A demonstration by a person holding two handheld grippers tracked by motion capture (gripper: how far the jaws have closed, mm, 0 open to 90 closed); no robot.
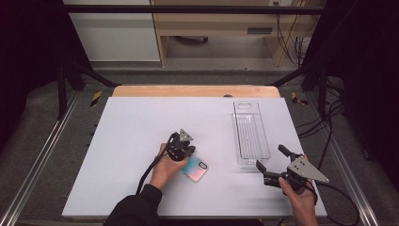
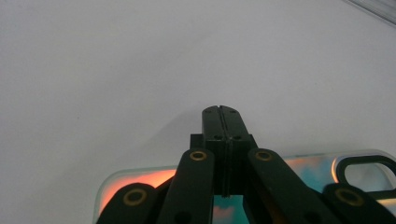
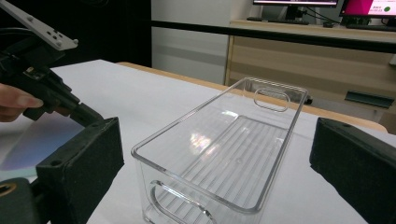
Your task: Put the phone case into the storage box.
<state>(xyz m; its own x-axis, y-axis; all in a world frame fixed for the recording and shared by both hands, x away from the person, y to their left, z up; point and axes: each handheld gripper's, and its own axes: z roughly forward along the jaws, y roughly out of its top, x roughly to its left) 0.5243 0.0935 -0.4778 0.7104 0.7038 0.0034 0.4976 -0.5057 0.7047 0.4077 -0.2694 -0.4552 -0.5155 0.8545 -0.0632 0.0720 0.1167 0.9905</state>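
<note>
- High view: my left gripper (image 1: 187,149) sits over the near-left corner of an iridescent phone case (image 1: 196,168) lying flat on the white table (image 1: 131,127), its jaws pressed together with nothing between them. My right gripper (image 1: 270,162) waits at the near end of a clear plastic bin (image 1: 251,133), which stands empty to the right of the case and apart from it. I judge the step in hand to be the approach to the case, ahead of a pick and a transfer to the bin.

- Left gripper view: the two black jaws meet tip to tip above bare table, while the case (image 2: 140,182) glows orange and teal beneath the linkage, its camera cutout (image 2: 369,169) at the right. The tips point past the case's edge, so I hold nothing. Whether they touch the case I cannot tell.

- Right gripper view: my jaws stand wide apart, framing the bin (image 3: 224,154), with its slotted handle (image 3: 271,99) at the far wall. The other gripper (image 3: 32,70) works at the left, with the case a pale sheen below it.

- Next move, as I read it: either nudge the flat case with the closed tips to lift an edge, or open the left jaws and straddle its short sides. A thin case lying flush gives little to bite on, so a slip is my main worry.
</note>
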